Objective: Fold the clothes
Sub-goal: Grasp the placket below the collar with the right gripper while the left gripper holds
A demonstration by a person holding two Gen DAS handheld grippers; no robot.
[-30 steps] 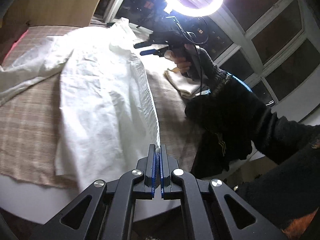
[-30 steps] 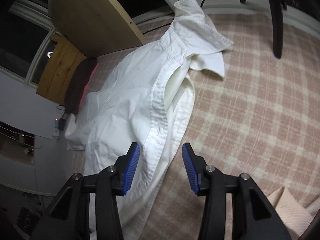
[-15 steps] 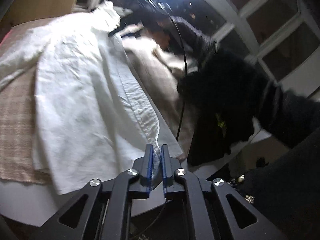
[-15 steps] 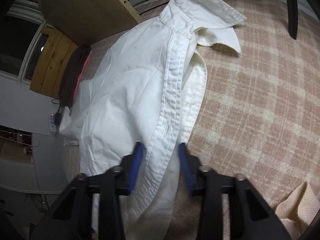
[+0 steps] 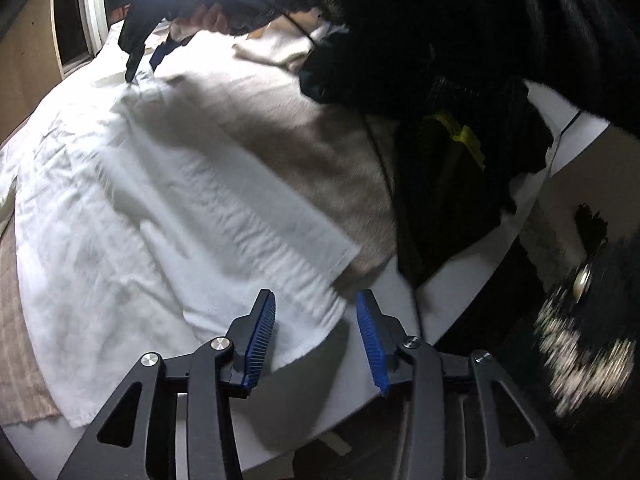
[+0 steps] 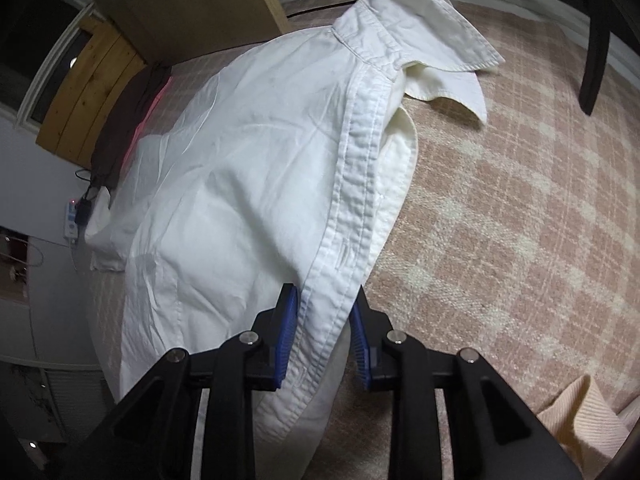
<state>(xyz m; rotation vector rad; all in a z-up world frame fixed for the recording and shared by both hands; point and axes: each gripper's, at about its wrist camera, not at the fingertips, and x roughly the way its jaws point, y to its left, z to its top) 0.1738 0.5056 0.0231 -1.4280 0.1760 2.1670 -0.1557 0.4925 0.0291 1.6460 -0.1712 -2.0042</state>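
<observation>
**White shirt spread on the checked cloth, one claw wide, the other around the placket**

The white button-up shirt lies across a pink-and-cream checked cloth that covers the surface. Its collar points toward the far edge, and its hem reaches the near rounded edge of the surface in the left wrist view.

The left claw stands wide, with nothing between its blue pads. It hovers at the near edge, just over the shirt's bottom corner. Whether the left pad touches the fabric cannot be told, since the cloth there is blurred.

The right claw sits narrow around the shirt's front placket, with the doubled fabric running between the two blue pads. The pads look pressed to the cloth on both sides, but the exact point of contact is hidden under the fold.

In the left wrist view the right claw appears far off near the collar, dark and partly lost against the person's black sleeve. That sleeve and dark clothing fill the upper right of the view and hide the surface's right side. The lower right corner is smeared by motion, with only bright specks to see.

A folded peach cloth shows at the lower right of the right wrist view, cut off by the frame. A wooden board stands beyond the far left corner, and a power strip lies on the floor to the left.
</observation>
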